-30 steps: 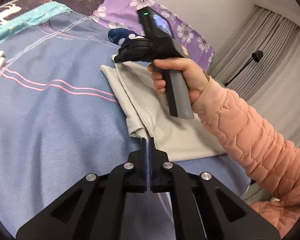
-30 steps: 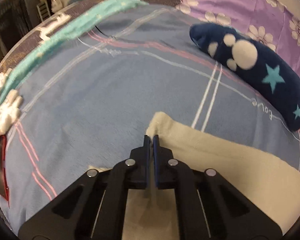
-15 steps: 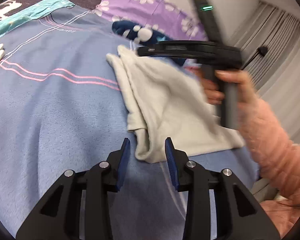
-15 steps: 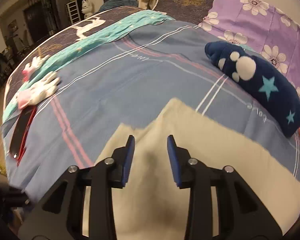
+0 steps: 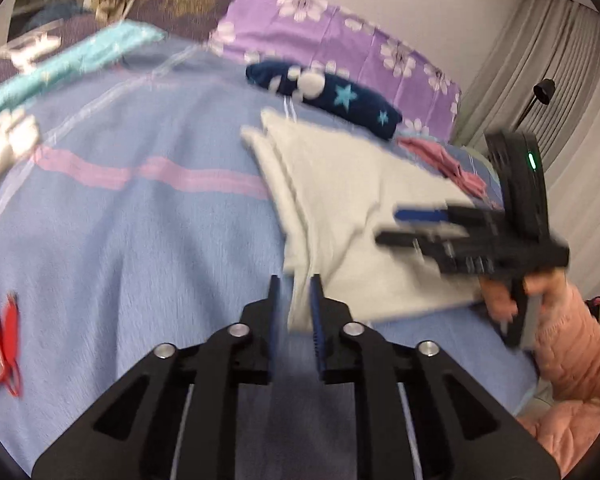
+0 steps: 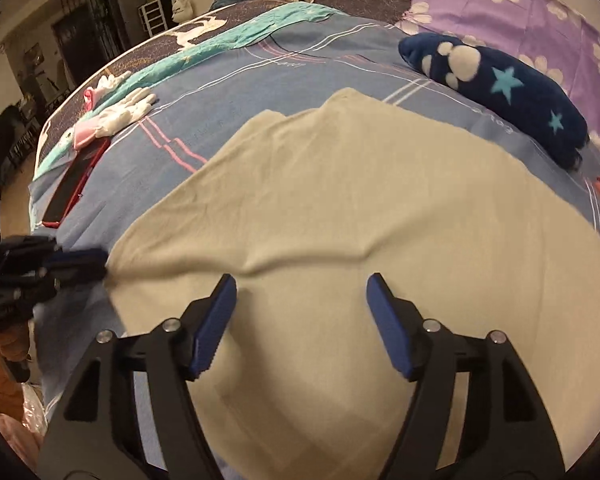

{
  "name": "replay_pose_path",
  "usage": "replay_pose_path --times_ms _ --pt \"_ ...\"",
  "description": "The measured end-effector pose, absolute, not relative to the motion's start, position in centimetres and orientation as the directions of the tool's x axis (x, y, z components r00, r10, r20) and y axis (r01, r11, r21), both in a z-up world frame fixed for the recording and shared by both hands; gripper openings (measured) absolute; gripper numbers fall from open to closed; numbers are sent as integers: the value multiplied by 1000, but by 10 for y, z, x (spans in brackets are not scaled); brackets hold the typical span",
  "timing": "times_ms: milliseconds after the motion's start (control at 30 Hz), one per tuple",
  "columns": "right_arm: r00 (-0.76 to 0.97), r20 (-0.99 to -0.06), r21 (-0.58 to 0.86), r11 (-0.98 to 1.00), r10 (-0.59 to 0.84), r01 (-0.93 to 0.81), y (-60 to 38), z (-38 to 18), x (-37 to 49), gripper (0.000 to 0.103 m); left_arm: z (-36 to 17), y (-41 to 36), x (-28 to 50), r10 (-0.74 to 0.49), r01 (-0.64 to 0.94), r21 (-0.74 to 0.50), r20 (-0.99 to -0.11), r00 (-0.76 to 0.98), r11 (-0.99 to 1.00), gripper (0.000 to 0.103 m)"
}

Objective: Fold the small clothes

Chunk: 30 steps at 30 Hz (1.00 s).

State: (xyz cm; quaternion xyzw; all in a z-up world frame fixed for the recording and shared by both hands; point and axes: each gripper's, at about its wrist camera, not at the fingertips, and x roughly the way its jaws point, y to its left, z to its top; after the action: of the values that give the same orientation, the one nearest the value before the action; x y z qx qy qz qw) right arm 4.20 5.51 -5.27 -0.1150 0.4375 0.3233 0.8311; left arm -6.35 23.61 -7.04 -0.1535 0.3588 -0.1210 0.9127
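Blue striped bedsheet [image 6: 260,80] carries cream cloth [image 6: 360,200], folded, centre. Right gripper [image 6: 302,300] above it, jaws opening, nothing between. Left gripper [image 5: 294,300] at cloth's 7 o'clock corner, jaws closing around the edge, pads not pressing.

Matt cream cloth garment [image 6: 340,200] on soft bedsheet [image 6: 228,92]

White gloves [image 6: 126,110] and red-cased phone [image 6: 74,180] on blue bedsheet [image 6: 228,80]

Left claw [image 5: 294,300] closing around corner of cream cloth [image 5: 352,208] on blue bedspread [image 5: 140,240]
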Motion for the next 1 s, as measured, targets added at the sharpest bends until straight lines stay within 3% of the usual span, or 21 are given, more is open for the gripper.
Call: replay_pose_path --times_ms 67,233,400,467,733,800,867,1000 --pt "448 -782 89 789 433 -607 39 -46 34 71 -60 233 -55 -275 95 -314 -599 752 944 54" --pt "505 -767 100 851 396 -516 -2 -42 25 77 -57 224 -13 -237 67 -289 -608 758 955 63" --pt "509 -790 101 891 342 -442 -37 -61 11 79 -84 219 21 -294 6 -378 -711 638 926 66" --pt "524 -777 111 896 349 -431 -47 -68 4 80 -85 217 24 -283 7 -363 -713 642 932 68" --pt "545 -772 50 886 327 -461 -42 -70 -8 85 -82 208 40 -121 -41 -192 -757 642 981 60" --pt "555 -770 30 886 316 -463 -40 -70 -12 85 -80 206 45 -122 -35 -188 -755 644 982 52" --pt "556 -768 30 885 318 -465 -40 -69 -12 85 -77 207 47 -183 -3 -242 -741 646 970 24" --pt "562 -762 30 884 322 -466 -42 -67 -15 85 -72 203 53 -185 31 -217 -741 645 976 22"
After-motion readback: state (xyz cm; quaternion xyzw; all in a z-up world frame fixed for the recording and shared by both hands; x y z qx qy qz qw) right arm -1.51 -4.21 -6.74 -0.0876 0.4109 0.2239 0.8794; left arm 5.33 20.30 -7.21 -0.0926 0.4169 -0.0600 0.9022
